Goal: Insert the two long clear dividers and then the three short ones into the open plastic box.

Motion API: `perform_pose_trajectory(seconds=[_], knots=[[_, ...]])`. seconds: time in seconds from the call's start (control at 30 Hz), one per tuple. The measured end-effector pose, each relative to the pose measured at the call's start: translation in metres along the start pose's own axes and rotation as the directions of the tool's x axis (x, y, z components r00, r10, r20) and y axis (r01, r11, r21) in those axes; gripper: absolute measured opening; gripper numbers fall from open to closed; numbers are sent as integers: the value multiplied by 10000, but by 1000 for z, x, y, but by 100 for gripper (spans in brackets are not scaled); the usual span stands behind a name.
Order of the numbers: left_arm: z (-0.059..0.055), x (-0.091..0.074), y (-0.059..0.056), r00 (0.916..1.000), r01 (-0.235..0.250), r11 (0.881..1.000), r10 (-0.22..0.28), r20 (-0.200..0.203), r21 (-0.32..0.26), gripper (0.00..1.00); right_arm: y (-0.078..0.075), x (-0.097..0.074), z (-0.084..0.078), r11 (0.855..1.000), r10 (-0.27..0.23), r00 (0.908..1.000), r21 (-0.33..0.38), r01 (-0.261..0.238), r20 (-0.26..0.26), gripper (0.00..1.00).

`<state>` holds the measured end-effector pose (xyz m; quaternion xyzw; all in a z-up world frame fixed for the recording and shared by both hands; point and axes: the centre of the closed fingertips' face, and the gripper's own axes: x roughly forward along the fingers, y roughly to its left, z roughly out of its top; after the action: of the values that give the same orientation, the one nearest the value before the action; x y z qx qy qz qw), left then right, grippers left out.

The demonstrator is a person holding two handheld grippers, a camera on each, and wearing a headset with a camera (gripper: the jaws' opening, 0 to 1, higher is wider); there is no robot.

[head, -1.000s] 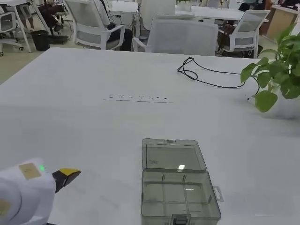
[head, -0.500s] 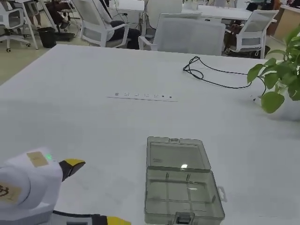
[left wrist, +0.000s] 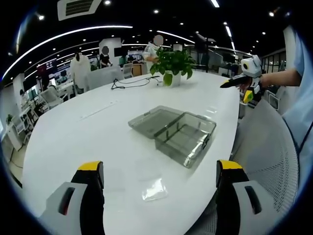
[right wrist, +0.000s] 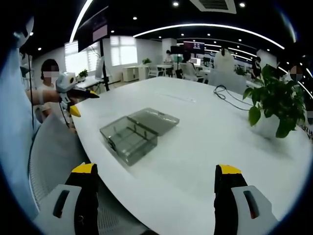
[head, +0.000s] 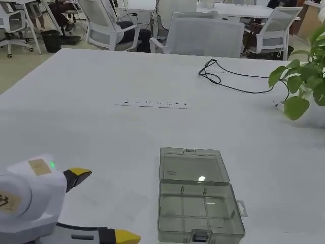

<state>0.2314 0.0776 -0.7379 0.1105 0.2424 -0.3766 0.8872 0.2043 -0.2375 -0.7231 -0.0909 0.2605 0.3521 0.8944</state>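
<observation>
White desk spreads broad and mostly bare around the open plastic box, which sits close to the desk's near edge. Its lid lies flat on the far side. Beyond the box, office chairs stand at the far edge, with more desks and chairs in the room behind them.

From the head view I see my left tongs low and to the left of the box, well apart from it, spread wide and holding nothing. Thin clear walls cross the inside of the box in that view; I cannot count them with certainty. A flush socket strip lies beyond the box's lid. A black cable loops farther off, to the right of the box, and a potted plant stands to the far right of the box.

The left gripper view adds a small clear piece lying flat on the desk between my left tongs and the box, apart from both. I cannot tell what it is. That view also catches my right tongs held in the air past the box, near the desk's edge. The right gripper view shows those right tongs parted wide and empty. It looks at the box from its other side, with the left tongs in the air beyond it.

Left, right and far side of the box are open desk. On the near side the edge curves close by the box's latch.
</observation>
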Motion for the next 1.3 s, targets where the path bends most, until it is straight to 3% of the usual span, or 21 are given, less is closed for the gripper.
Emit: perform_pose_trajectory(seconds=[0.4,1.0,1.3], knots=[[-3,0,0,10000,-11,9999,10,-51,-137,98,-3,0,-4,10000,-60,10000,22,60,11,100],[4,-2,9,9998,-34,9997,40,208,-256,98,-2,0,0,9999,-27,10000,-159,26,-22,100],[1,-5,10,9999,-101,9994,105,117,-328,98,-2,4,-4,9998,66,9999,-205,-69,-152,100]])
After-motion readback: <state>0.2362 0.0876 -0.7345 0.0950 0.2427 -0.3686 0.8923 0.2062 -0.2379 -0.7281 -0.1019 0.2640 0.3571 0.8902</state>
